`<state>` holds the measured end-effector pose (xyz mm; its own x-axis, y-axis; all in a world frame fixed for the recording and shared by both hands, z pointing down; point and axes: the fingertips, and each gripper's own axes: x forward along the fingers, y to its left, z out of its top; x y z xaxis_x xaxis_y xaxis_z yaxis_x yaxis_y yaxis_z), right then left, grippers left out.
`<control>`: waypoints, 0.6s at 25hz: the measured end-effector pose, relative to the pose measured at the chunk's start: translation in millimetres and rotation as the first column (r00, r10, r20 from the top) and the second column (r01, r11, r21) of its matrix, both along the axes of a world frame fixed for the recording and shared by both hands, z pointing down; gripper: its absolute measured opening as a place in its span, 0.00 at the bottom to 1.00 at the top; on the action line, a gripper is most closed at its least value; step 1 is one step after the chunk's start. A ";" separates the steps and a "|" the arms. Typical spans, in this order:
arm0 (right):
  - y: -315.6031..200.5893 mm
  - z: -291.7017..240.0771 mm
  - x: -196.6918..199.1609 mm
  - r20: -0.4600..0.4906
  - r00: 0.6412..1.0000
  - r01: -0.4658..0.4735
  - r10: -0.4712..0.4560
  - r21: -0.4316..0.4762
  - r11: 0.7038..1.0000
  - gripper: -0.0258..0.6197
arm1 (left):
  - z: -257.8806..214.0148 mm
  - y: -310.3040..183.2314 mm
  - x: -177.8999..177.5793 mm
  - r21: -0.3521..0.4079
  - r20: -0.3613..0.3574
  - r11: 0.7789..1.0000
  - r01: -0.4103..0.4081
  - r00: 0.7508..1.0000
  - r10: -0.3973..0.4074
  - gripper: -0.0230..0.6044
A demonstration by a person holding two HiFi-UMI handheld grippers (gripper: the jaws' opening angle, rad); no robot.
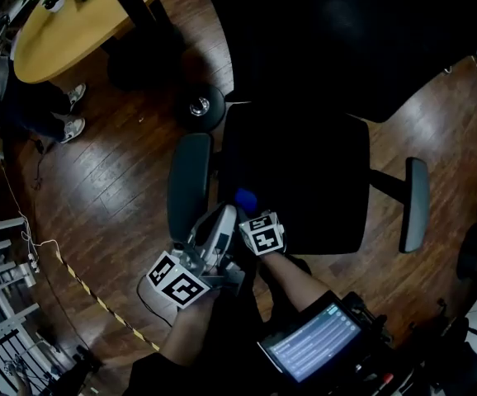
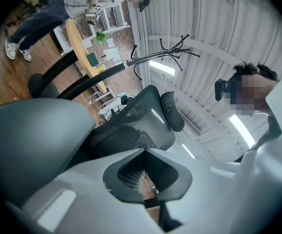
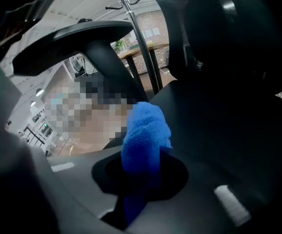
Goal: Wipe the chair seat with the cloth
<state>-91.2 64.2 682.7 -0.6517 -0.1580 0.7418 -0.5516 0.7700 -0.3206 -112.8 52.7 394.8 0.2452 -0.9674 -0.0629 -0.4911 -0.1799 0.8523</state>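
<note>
My right gripper (image 1: pixel 253 221) is pinching the blue cloth (image 3: pixel 146 130), which bunches up out of the closed jaws. The left gripper (image 2: pixel 148 182) is pressed together on nothing and tilted up towards the chair back (image 2: pixel 146 118). The cloth sits at the near corner of the black chair seat (image 1: pixel 304 180), just beside the left armrest (image 1: pixel 189 184); I can't tell whether it touches yet. The seat is too dark to show any wiped patch, so I judge the wipe is only starting, with nearly the whole seat left. I see no bucket, bin or other container near the chair
</note>
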 end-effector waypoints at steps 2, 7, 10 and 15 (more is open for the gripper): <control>0.6 0.9 -0.5 0.013 1.000 0.006 -0.006 0.015 1.000 0.12 | 2.6 2.3 -2.3 -0.001 0.000 1.000 0.004 1.000 -0.004 0.03; -0.4 1.6 3.6 0.027 1.000 0.014 -0.014 0.022 1.000 0.12 | 6.0 0.5 0.5 -0.001 -0.006 1.000 -0.009 1.000 0.009 0.03; -5.8 7.2 19.5 0.000 1.000 -0.013 0.013 0.008 1.000 0.12 | 7.3 -3.9 8.9 -0.003 -0.008 1.000 -0.031 0.999 0.031 0.03; -30.7 16.8 83.5 -0.059 0.991 -0.119 0.120 0.009 0.993 0.12 | 8.9 -19.7 34.1 0.006 -0.015 0.995 -0.098 0.995 0.098 0.03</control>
